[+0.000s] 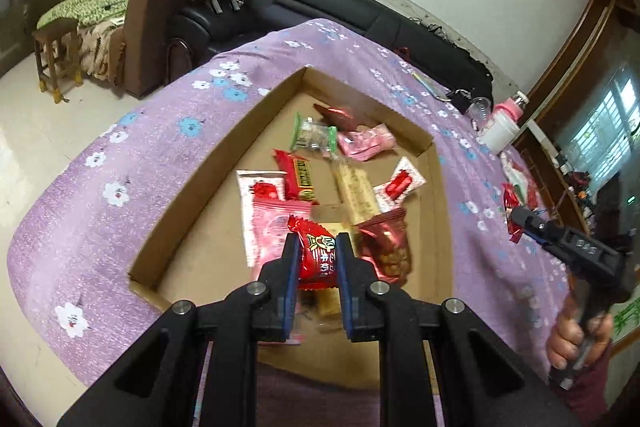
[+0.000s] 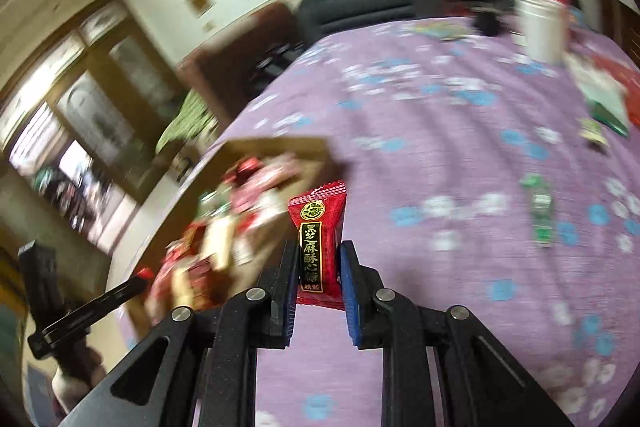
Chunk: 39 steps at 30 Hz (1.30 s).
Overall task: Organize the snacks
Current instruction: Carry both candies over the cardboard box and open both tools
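Between the blue pads of the left gripper (image 1: 317, 255), a bright red candy packet (image 1: 318, 259) is clamped; the fingers stand narrowly apart, closed onto the wrapper from both sides. The packet hangs above the near end of the cardboard tray (image 1: 224, 163), which serves as the reference landmark.

Inside the tray, directly beyond the held packet, lie a pale pink packet (image 1: 268, 231) and a dark red bag of nuts (image 1: 386, 247). Further into the tray lie a white-and-red packet (image 1: 260, 187), a red bar with a dark label (image 1: 298, 177), a long cream-coloured bar (image 1: 356, 191) and a small white packet with a red print (image 1: 400, 183). Toward the far corner of the tray lie a green-ended clear packet (image 1: 314, 135), a pink packet (image 1: 366, 141) and a dark red wrapper (image 1: 334, 115).

The tray rests on a purple floral cloth (image 1: 120, 155).

Right of the tray, above the cloth, the right gripper (image 2: 320, 267) holds a dark red packet with a black label (image 2: 320, 243). Its fingers are closed onto the lower part of the wrapper, and the packet stands upright between them. This view is motion-blurred.

On the cloth well right of the tray, a green packet (image 2: 540, 211) lies alone. Beyond the tray's far right corner stands a white container (image 1: 500, 133) with a pink-capped bottle (image 1: 514, 107) just beside it.
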### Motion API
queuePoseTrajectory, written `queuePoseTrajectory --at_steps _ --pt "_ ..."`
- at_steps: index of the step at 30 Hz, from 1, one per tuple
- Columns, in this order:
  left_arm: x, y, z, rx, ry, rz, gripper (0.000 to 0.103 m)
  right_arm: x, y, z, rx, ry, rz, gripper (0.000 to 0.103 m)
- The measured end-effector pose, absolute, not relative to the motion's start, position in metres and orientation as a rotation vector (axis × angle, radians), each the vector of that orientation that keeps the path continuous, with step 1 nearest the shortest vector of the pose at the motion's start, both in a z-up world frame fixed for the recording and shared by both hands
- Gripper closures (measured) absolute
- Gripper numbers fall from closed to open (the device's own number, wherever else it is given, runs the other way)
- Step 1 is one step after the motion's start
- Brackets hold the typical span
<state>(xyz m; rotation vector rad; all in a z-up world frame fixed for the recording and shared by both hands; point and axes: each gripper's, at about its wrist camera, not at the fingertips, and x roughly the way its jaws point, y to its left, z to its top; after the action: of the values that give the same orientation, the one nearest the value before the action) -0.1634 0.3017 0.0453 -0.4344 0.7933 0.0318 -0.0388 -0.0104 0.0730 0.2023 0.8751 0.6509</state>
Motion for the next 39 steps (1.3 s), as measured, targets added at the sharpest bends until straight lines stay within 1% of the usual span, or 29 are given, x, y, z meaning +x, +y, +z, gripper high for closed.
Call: queuePoseTrajectory --at_steps 7,8,10,12,14,16,18,20,25,30,33,34,39 --pt "-0.161 0.319 0.039 -0.421 0.797 0.087 0.086 -0.06 0.072 0.065 0.06 0.9 0.697 0.081" --pt "-0.161 0.322 0.039 -0.425 0.799 0.092 0.084 -0.061 0.08 0.062 0.042 0.901 0.693 0.081" --pt "-0.162 0.325 0.04 -0.44 0.798 0.084 0.074 -0.063 0.094 0.058 -0.003 0.895 0.675 0.081" --pt "-0.169 0.326 0.044 -0.452 0.78 0.074 0.052 -0.063 0.105 0.054 -0.046 0.892 0.651 0.08" --pt "-0.176 0.327 0.048 -0.458 0.757 0.071 0.044 -0.061 0.111 0.05 -0.067 0.899 0.632 0.08" --pt "-0.184 0.328 0.053 -0.468 0.742 0.063 0.042 -0.058 0.111 0.048 -0.061 0.909 0.638 0.08" --pt "-0.189 0.328 0.057 -0.464 0.734 0.063 0.033 -0.06 0.109 0.052 -0.056 0.9 0.635 0.078" --pt "-0.194 0.328 0.061 -0.457 0.721 0.068 0.032 -0.062 0.107 0.059 -0.048 0.88 0.625 0.072" --pt "-0.202 0.325 0.068 -0.463 0.688 0.061 0.032 -0.072 0.111 0.072 -0.047 0.832 0.648 0.072" --pt "-0.204 0.319 0.073 -0.448 0.677 0.066 0.032 -0.079 0.137 0.063 -0.122 0.841 0.687 0.072" --pt "-0.204 0.316 0.072 -0.447 0.691 0.068 0.031 -0.077 0.147 0.047 -0.154 0.925 0.731 0.072" --pt "-0.204 0.316 0.072 -0.446 0.695 0.07 0.031 -0.077 0.148 0.042 -0.153 0.96 0.754 0.072" --pt "-0.202 0.31 0.07 -0.418 0.718 0.105 0.027 -0.085 0.12 0.059 -0.069 0.908 0.773 0.072"
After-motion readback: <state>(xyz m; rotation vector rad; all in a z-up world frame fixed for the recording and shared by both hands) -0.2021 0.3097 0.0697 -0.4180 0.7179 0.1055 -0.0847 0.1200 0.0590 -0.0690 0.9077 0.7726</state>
